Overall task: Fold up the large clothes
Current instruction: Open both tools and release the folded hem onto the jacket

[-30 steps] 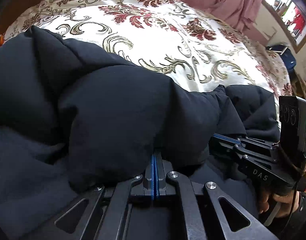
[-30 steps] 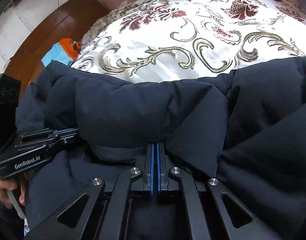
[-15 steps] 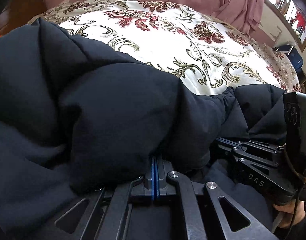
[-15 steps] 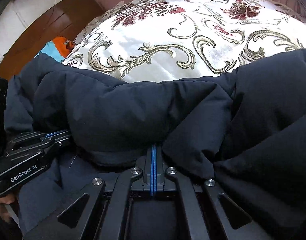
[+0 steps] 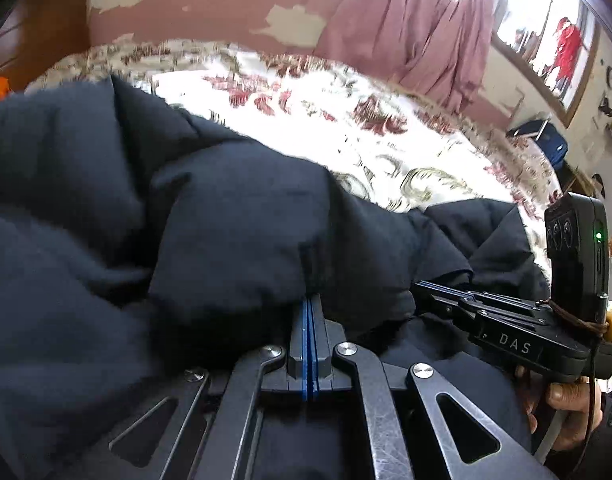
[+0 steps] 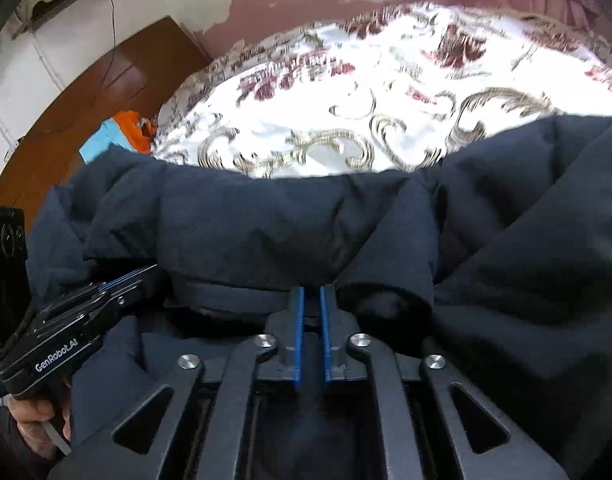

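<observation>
A big dark navy padded jacket [image 5: 210, 216] lies bunched on the bed and fills the lower part of both views [image 6: 306, 224]. My left gripper [image 5: 309, 300] is shut on a thick fold of the jacket, its blue pads pressed together. My right gripper [image 6: 310, 294] has its blue pads a small gap apart at the edge of a jacket fold. Each gripper shows in the other's view: the right one at the right of the left wrist view [image 5: 421, 286], the left one at the left of the right wrist view [image 6: 152, 270].
The bed has a white satin cover [image 5: 345, 120] with red and gold scrollwork. A pink cloth [image 5: 409, 28] hangs behind it. A wooden headboard [image 6: 98, 100] and an orange and blue item [image 6: 126, 128] are at the bed's far left. A mirror [image 5: 545, 24] hangs on the right wall.
Both grippers have lifted and tilted up, so more wall shows. My right gripper's pads have parted from closed to a small gap. The left stays clamped on the jacket.
</observation>
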